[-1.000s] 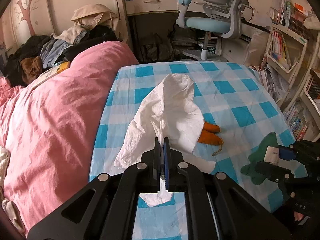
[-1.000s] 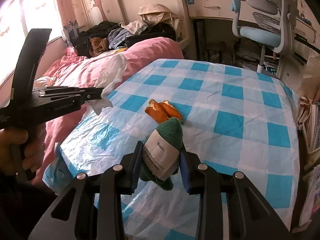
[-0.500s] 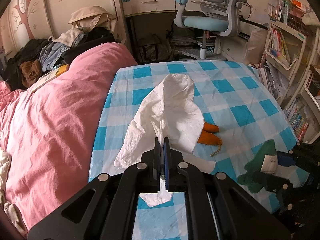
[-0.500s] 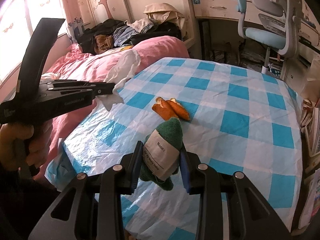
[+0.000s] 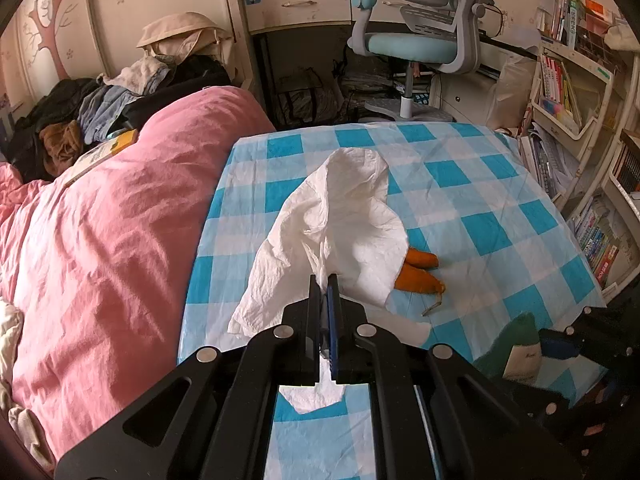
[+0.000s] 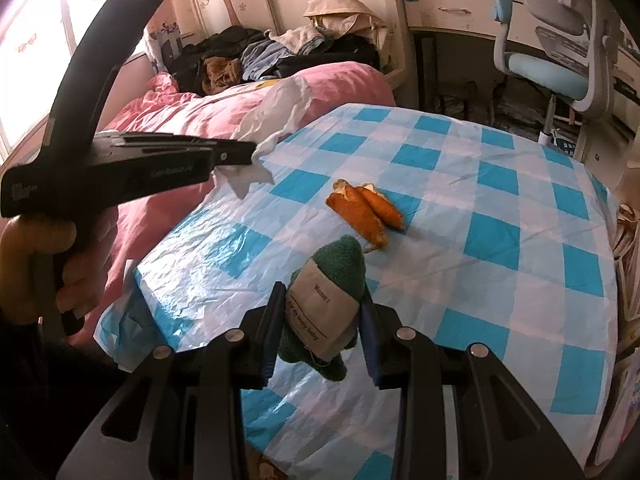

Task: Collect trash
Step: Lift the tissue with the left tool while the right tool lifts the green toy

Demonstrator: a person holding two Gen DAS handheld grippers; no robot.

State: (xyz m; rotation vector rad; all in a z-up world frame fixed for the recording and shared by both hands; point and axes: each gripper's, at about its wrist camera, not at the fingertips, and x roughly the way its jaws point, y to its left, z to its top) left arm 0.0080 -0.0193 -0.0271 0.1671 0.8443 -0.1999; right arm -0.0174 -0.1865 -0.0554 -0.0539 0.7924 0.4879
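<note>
Left tongs [image 5: 324, 292] pinch a white tissue [image 5: 340, 220]; right tongs [image 6: 320, 312] clamp a green plush toy [image 6: 332, 280]. Both are soft and light, so we grip bunched folds. Orange peels [image 6: 364, 210] lie ahead on the counter [image 6: 500, 240]. Toy tag [image 6: 320, 312] reads "Name:".

Blue-checked tablecloth [image 6: 500, 240] over table, two orange peels [image 6: 366, 210] on it.

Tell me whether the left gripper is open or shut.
Shut. The left gripper has its jaws pressed together on the white tissue, which hangs crumpled from its tips above the checked tablecloth.
</note>
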